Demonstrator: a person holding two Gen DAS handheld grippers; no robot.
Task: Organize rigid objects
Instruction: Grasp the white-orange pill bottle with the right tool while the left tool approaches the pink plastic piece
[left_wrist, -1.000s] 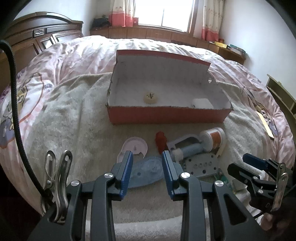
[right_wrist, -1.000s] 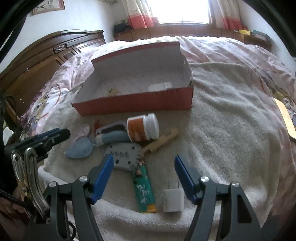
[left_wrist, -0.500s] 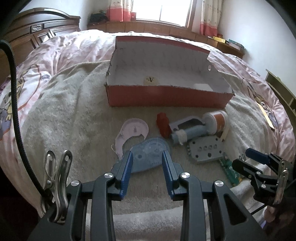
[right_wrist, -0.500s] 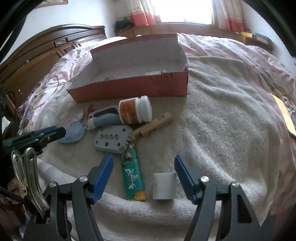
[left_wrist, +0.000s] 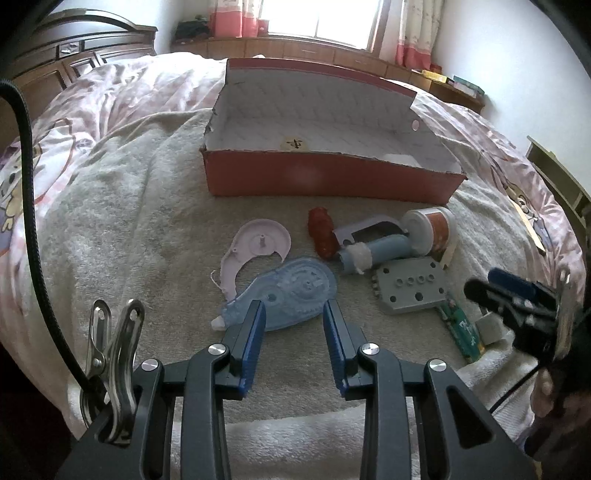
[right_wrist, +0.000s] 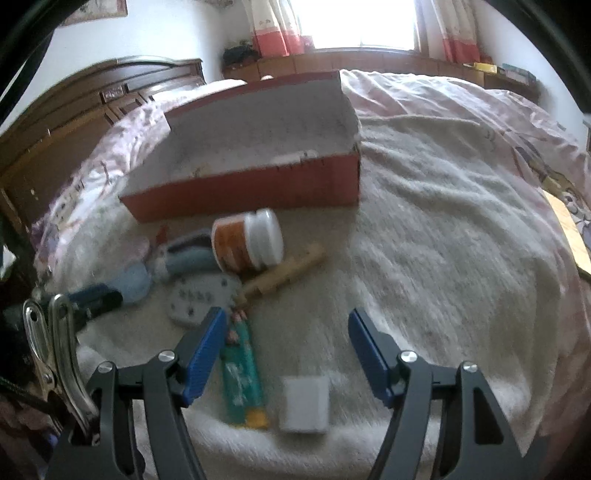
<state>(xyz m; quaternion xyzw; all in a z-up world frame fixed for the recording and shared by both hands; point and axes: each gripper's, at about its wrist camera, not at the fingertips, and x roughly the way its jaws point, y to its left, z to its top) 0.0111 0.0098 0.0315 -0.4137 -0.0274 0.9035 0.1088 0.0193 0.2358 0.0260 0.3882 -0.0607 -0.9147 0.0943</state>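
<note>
hovering our left gripper (left_wrist: 293, 317), jaws apart and empty, over the light, stiff, slick blue tape dispenser (left_wrist: 286, 295) lying near the red box (left_wrist: 332, 181), we'd pinch its flat sides.

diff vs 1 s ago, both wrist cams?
Left claw has come down toward the blue correction tape dispenser, which now sits partly between its open fingers, not gripped. Right claw has closed in on the white charger block, wide open, nothing taken hold of. Red box, jar and the other items lie where they were.
</note>
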